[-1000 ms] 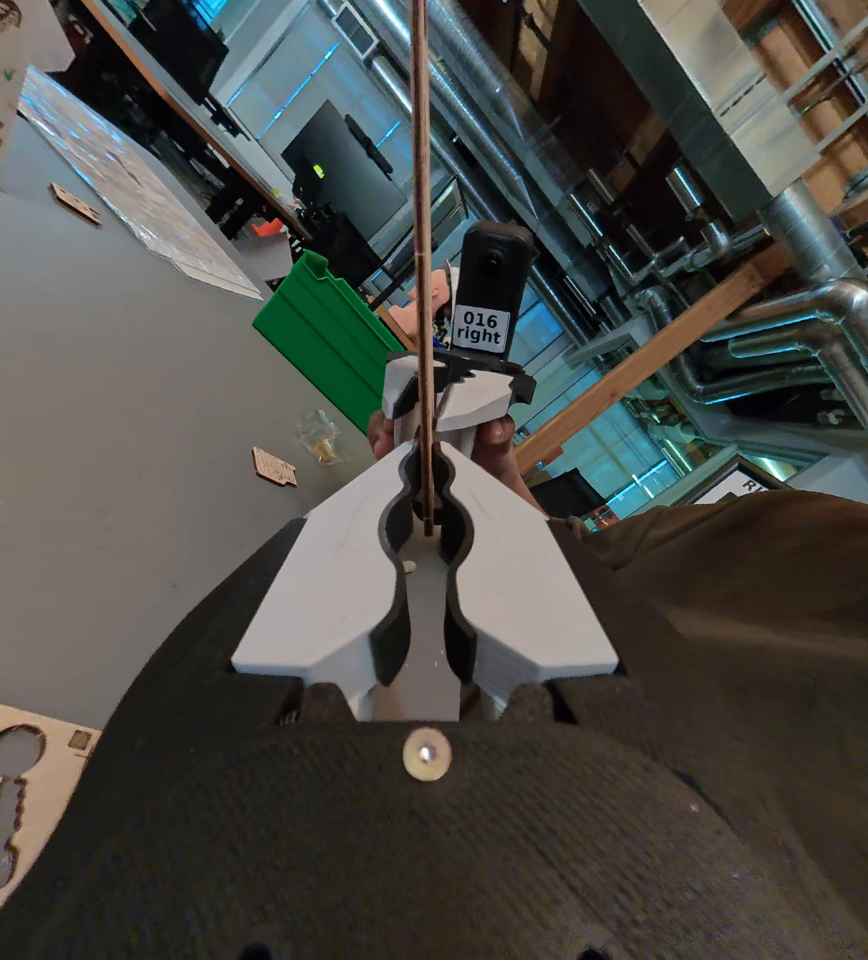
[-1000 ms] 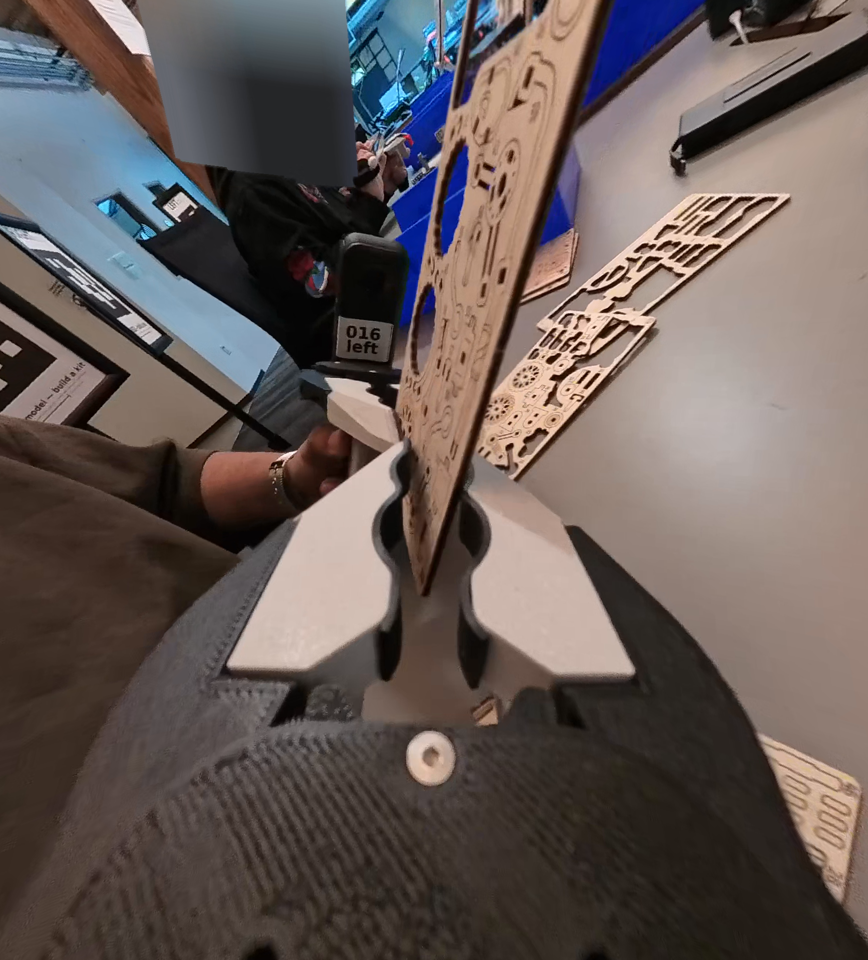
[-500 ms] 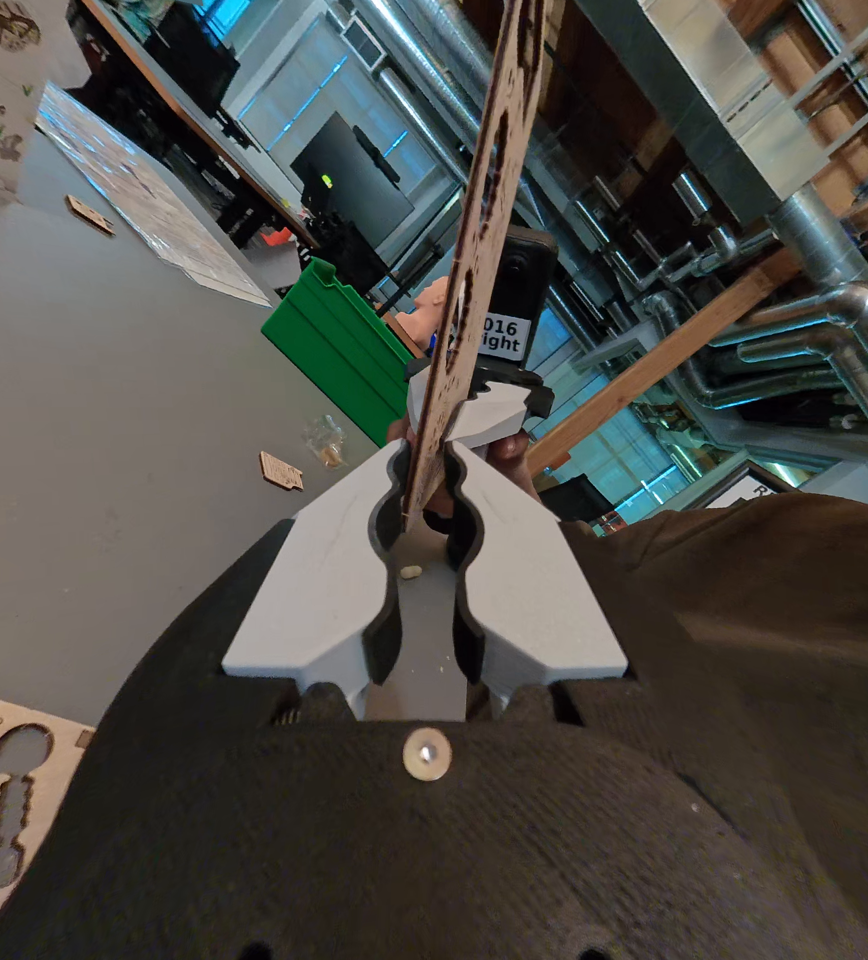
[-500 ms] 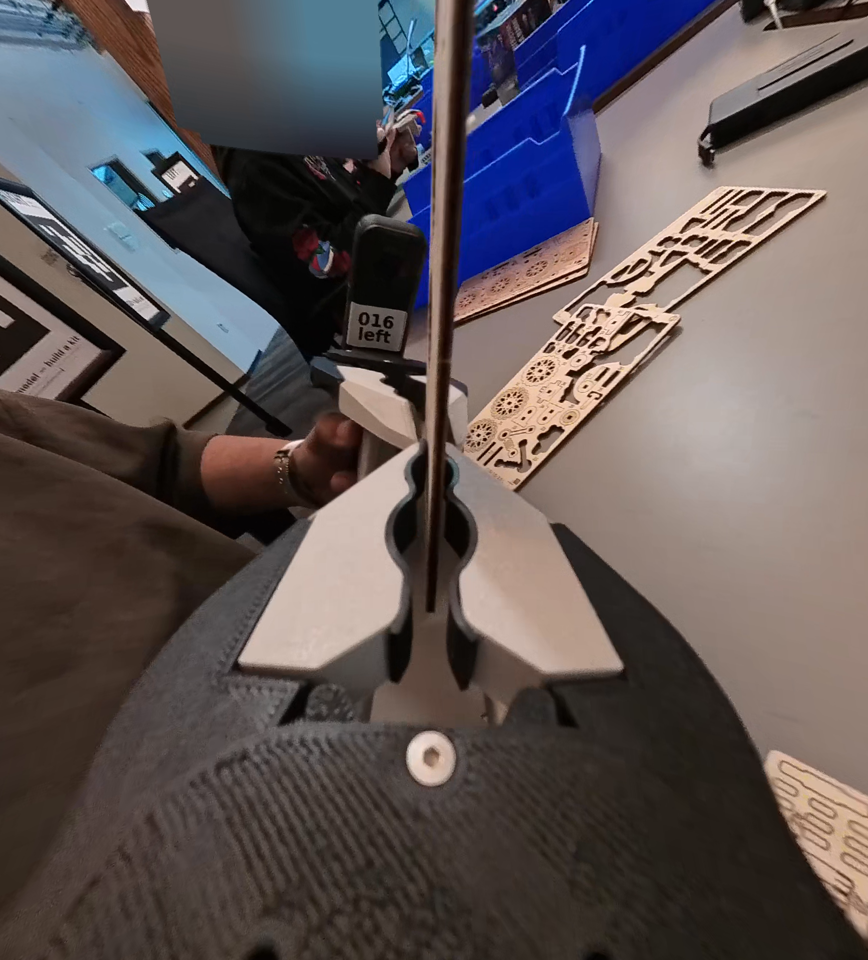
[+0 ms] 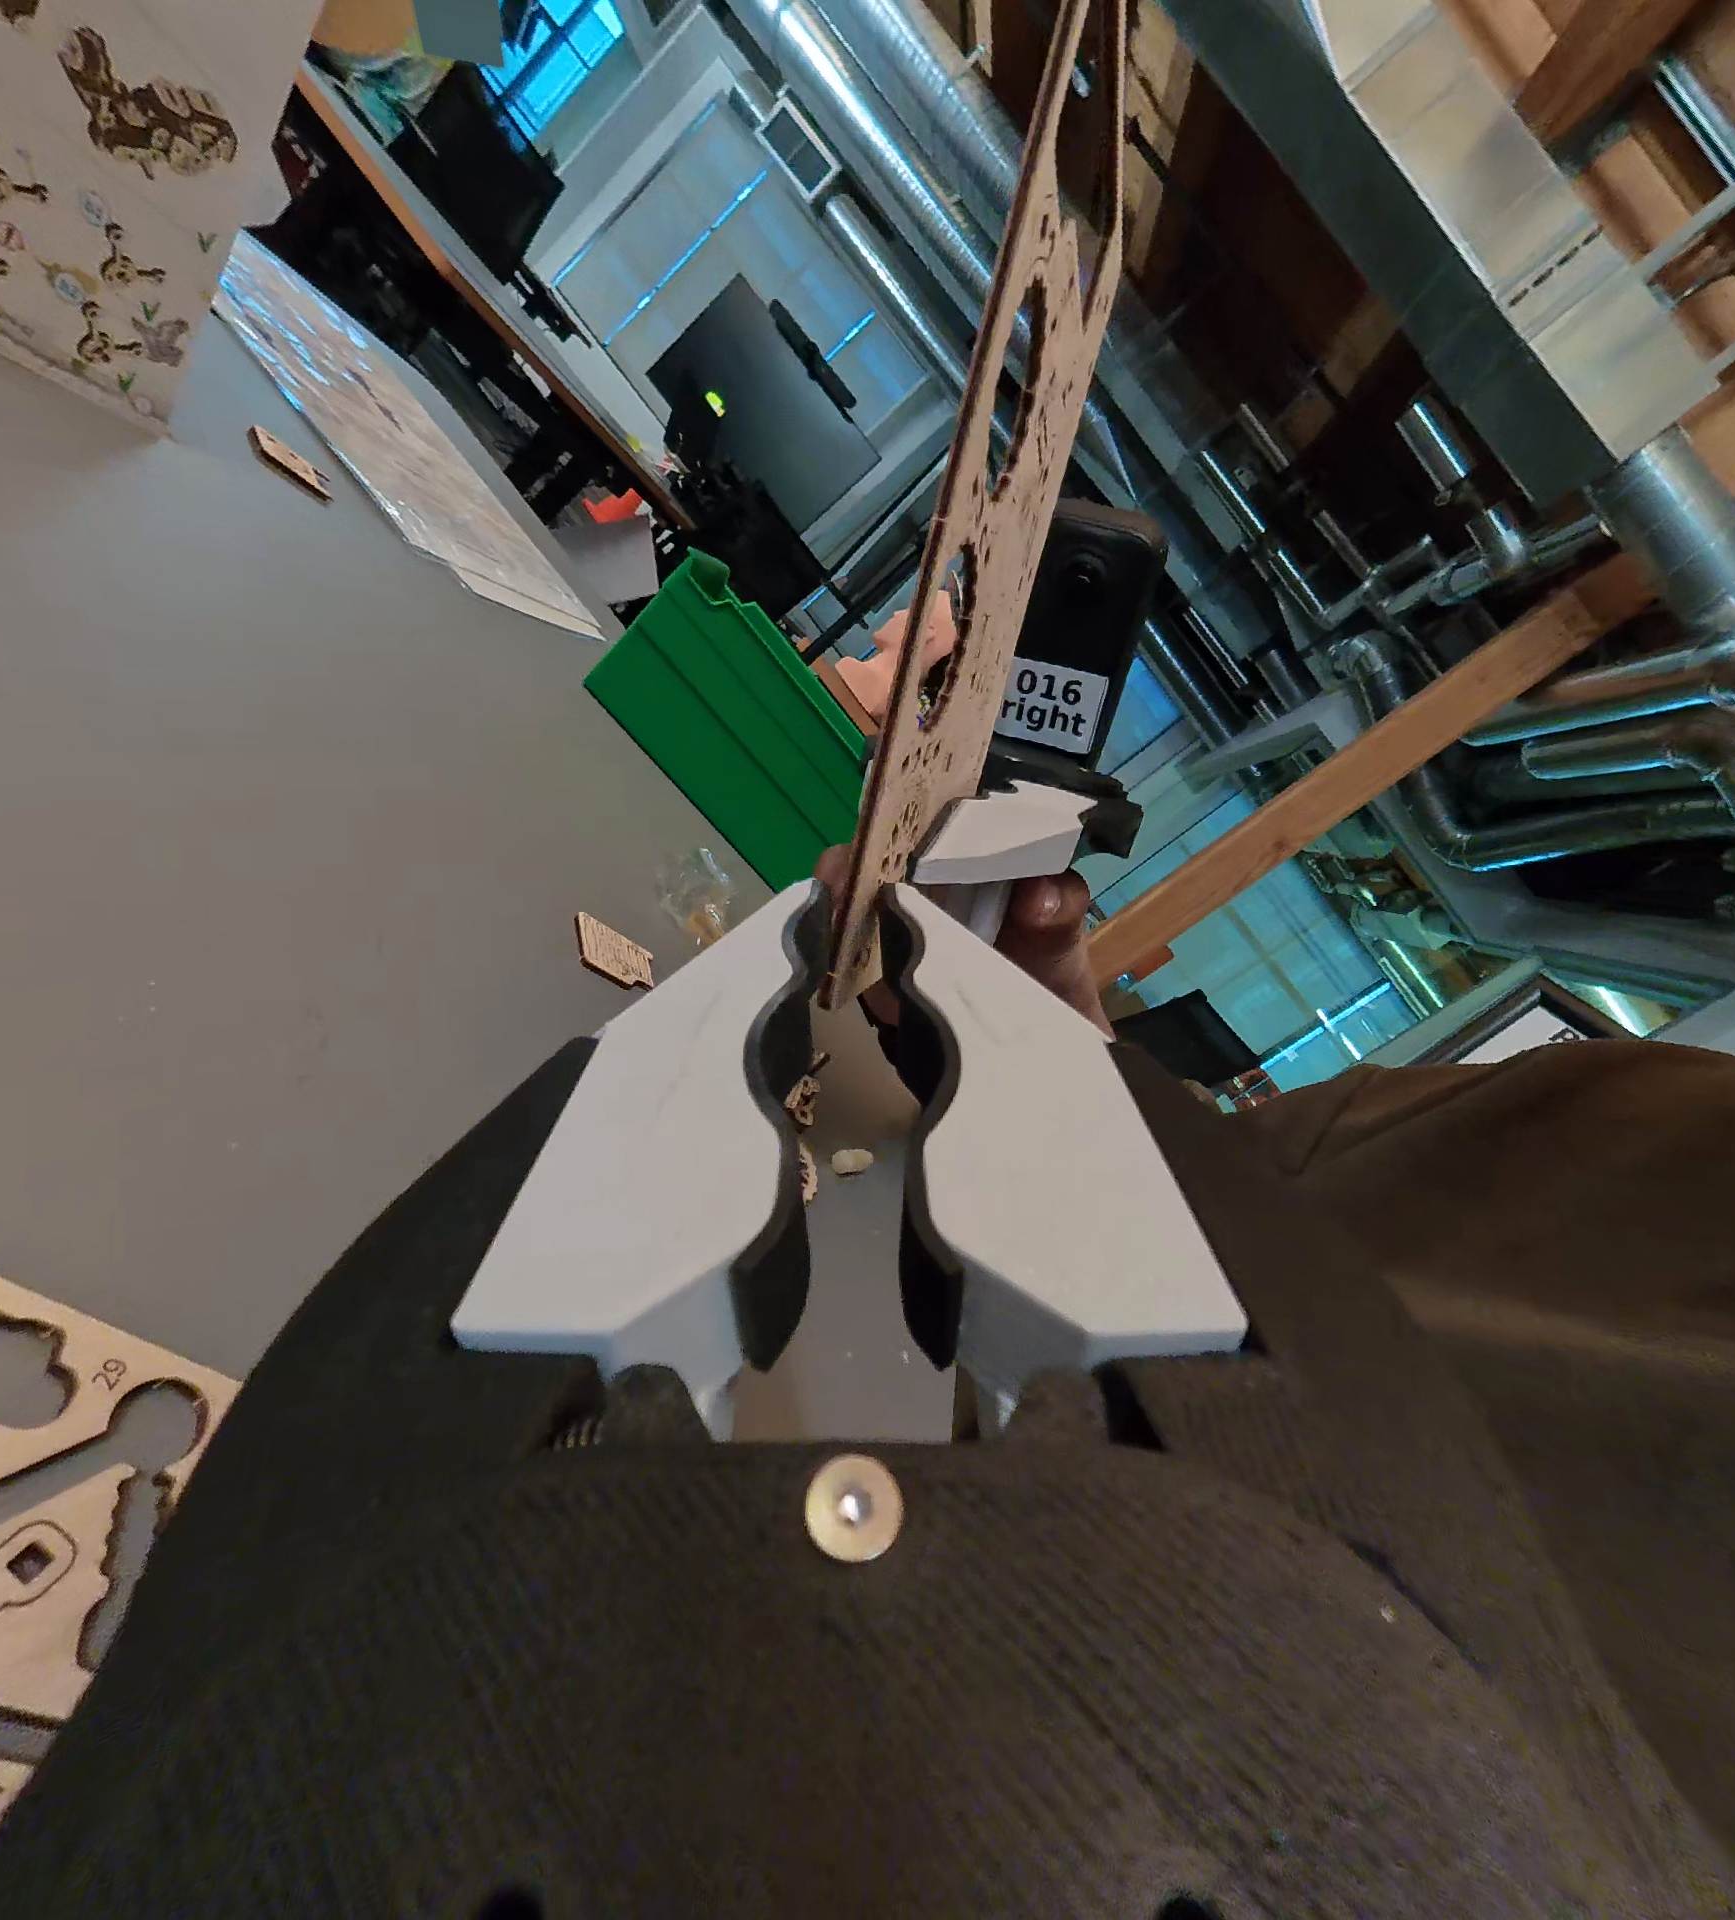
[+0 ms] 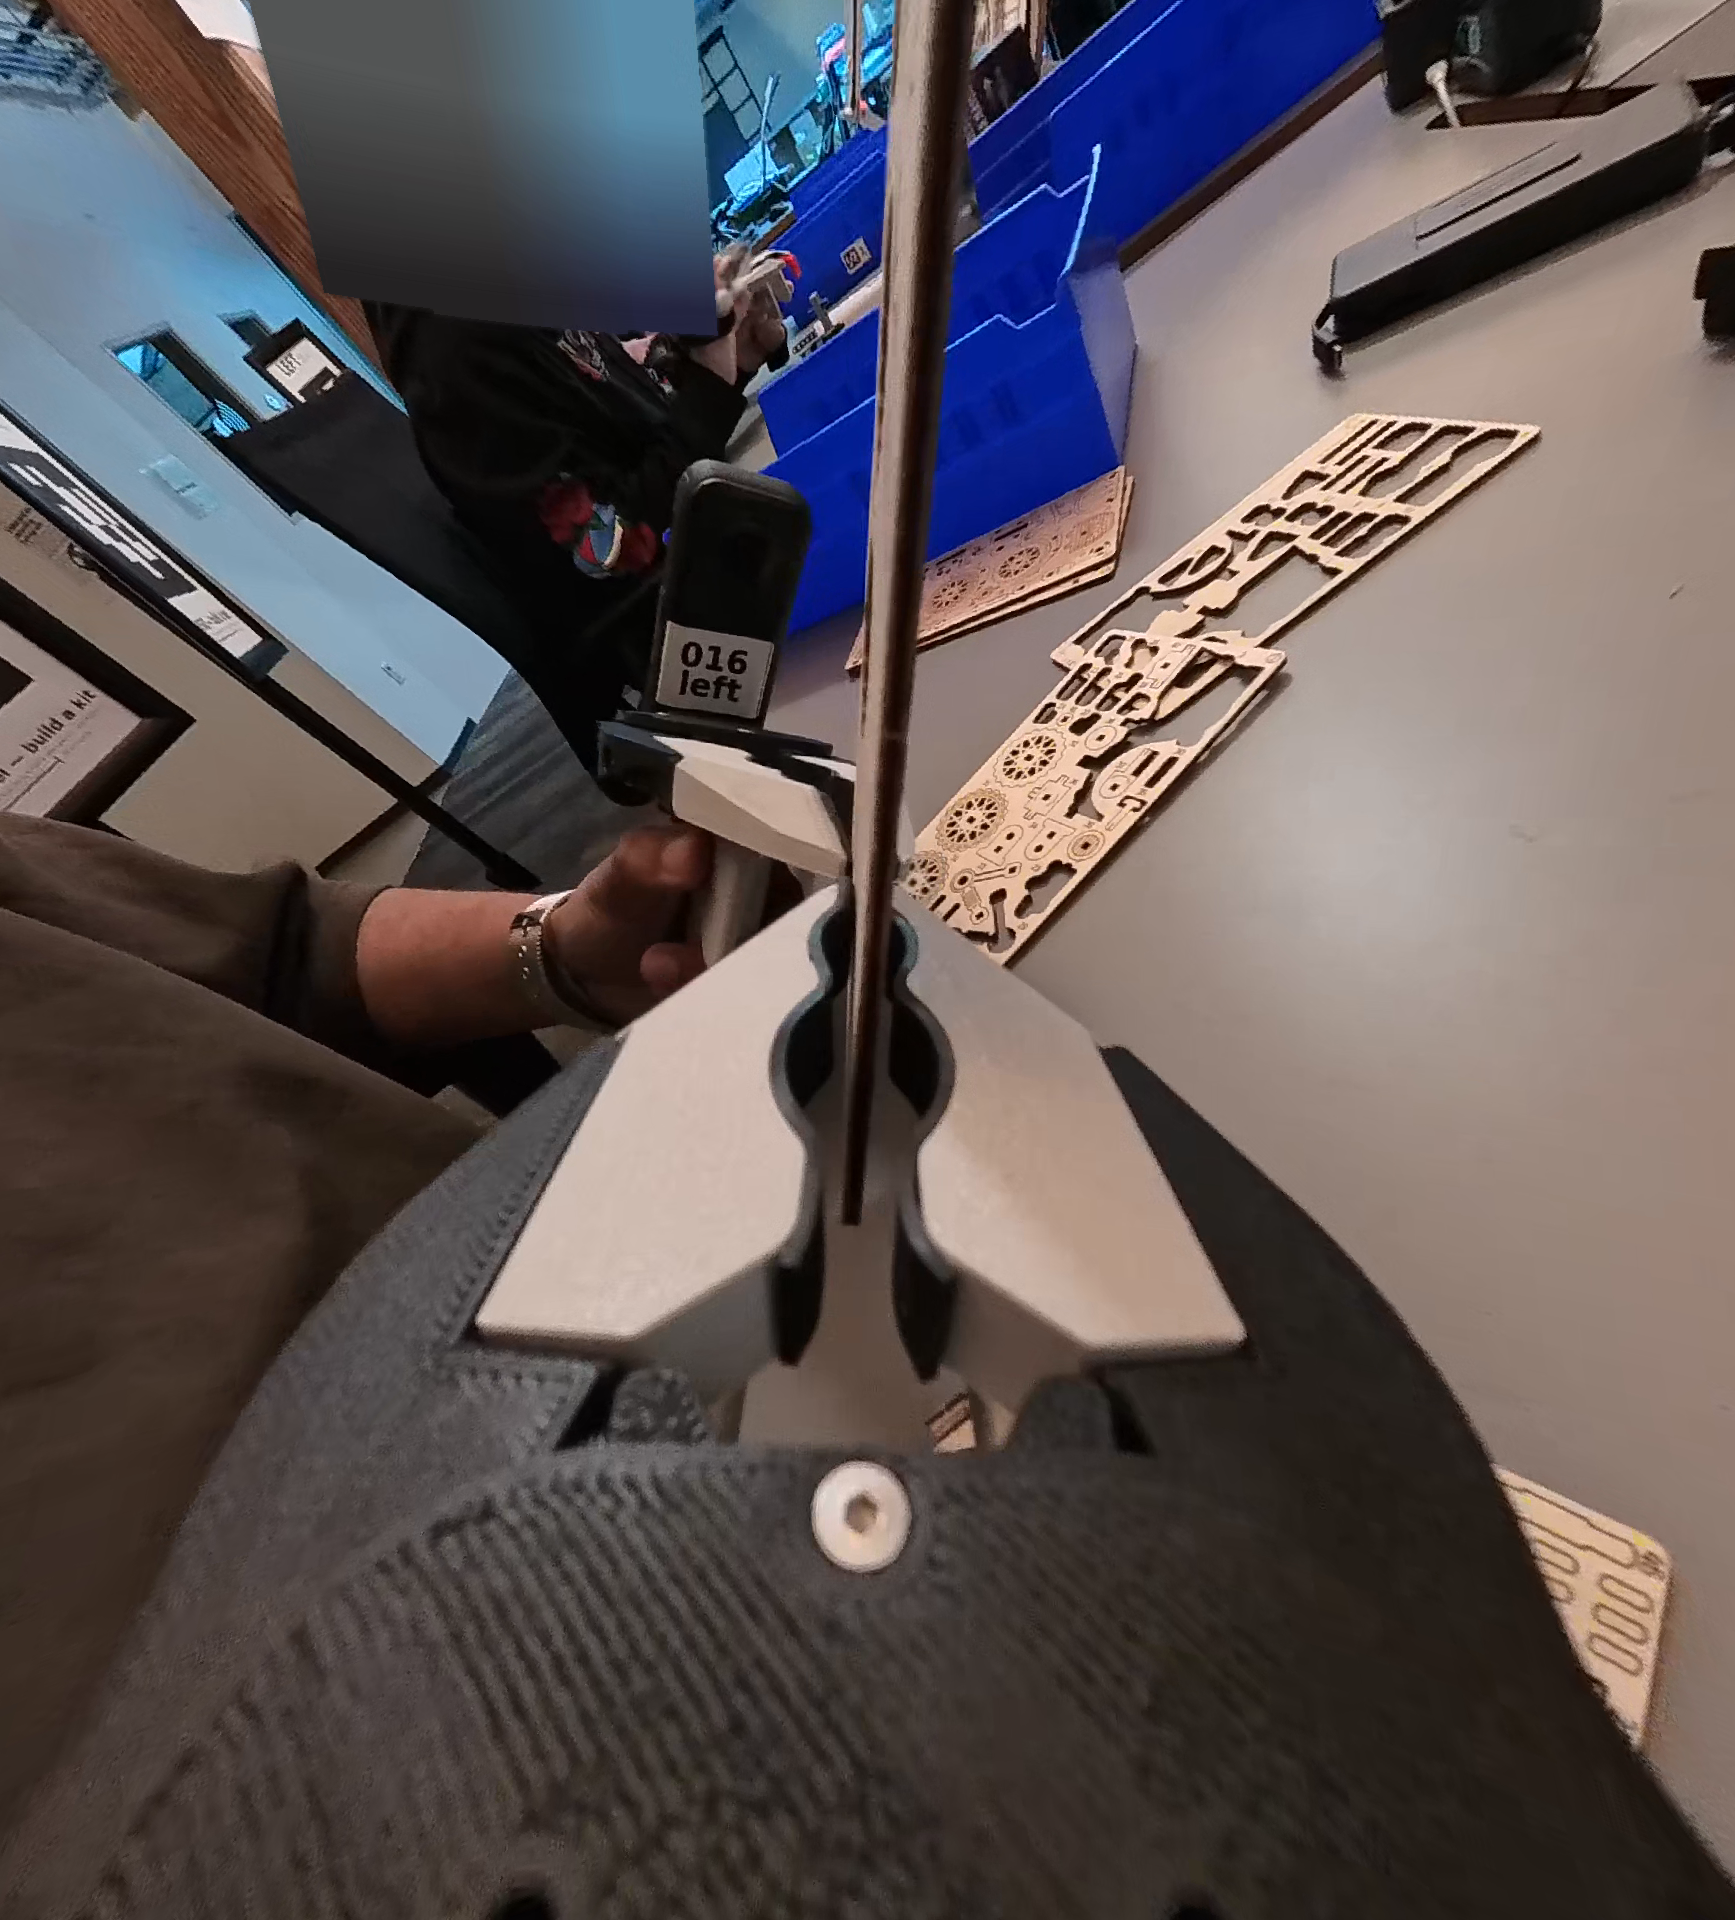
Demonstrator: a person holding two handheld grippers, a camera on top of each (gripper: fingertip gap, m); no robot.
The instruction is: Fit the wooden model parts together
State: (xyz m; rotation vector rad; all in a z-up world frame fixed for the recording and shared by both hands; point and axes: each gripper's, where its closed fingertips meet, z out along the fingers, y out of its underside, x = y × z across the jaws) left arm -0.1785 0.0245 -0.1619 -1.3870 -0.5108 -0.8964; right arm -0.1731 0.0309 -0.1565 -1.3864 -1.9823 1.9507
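A thin laser-cut wooden sheet (image 5: 1008, 436) stands upright above the grey table, held between both grippers. My left gripper (image 5: 850, 925) is shut on the sheet's lower corner at the fingertips, and the sheet leans up to the right. Small loose wooden bits (image 5: 801, 1096) lie between its jaws. My right gripper (image 6: 868, 935) is shut on the same sheet (image 6: 904, 416), seen edge-on and reaching deep between the jaws. The grippers face each other: the right gripper (image 5: 998, 831) shows behind the sheet in the left wrist view, and the left gripper (image 6: 780, 800) in the right wrist view.
Cut-out wooden sheets (image 6: 1102, 790) and a stack (image 6: 1029, 561) lie on the table by blue bins (image 6: 998, 364). A small card (image 6: 1611, 1621) lies near. A green bin (image 5: 728, 727), a small wooden piece (image 5: 614, 948) and another sheet (image 5: 11, 1507) are on the left. A person (image 6: 551, 436) stands behind. My two grippers' fingertips are within a few centimetres of each other. The small card (image 6: 1611, 1621) lies around 15 centimetres away from my right fingertips.
The sheet has turned: edge-on before in the left wrist view, now slanted face-on; in the right wrist view it went from face-on to edge-on. Small wooden bits now show between the left jaws.
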